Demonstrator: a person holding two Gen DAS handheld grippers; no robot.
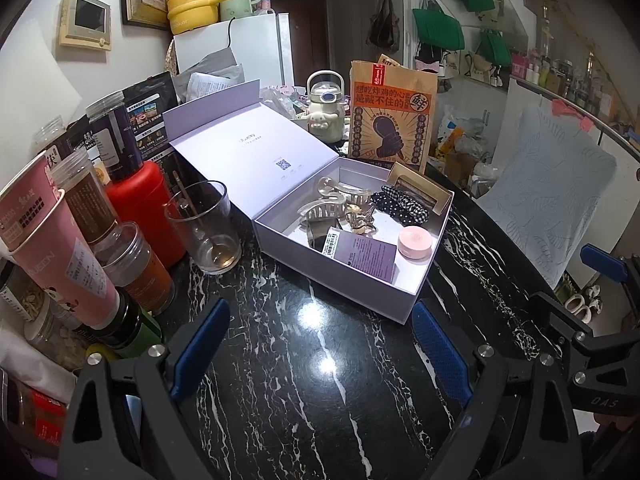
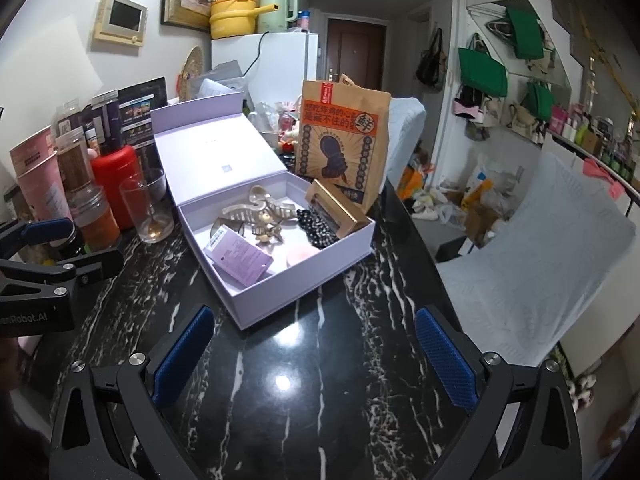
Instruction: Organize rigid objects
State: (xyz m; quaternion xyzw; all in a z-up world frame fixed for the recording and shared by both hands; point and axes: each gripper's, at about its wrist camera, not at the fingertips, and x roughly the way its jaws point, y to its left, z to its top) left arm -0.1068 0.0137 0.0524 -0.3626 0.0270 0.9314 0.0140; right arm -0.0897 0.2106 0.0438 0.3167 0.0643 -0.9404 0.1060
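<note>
A pale lilac gift box [image 1: 340,280] [image 2: 280,284] stands open on the black marble table [image 1: 300,380] [image 2: 300,380], lid folded back. Inside lie translucent hair claws [image 1: 328,204] [image 2: 256,204], a gold clip [image 1: 360,216], a black dotted scrunchie [image 1: 404,204] [image 2: 316,228], a round pink case [image 1: 415,241] [image 2: 300,255], a purple card [image 1: 366,258] [image 2: 240,258] and a small gold-edged box [image 1: 420,190] [image 2: 336,208]. My left gripper [image 1: 320,348] is open and empty, short of the box. My right gripper [image 2: 316,354] is open and empty, also short of it.
A drinking glass with a spoon [image 1: 204,228] [image 2: 148,212], a red bottle [image 1: 140,208], jars and a pink cup [image 1: 52,248] crowd the table's left side. A brown paper bag [image 1: 390,116] [image 2: 344,140] stands behind the box. A covered chair [image 2: 540,248] is at the right.
</note>
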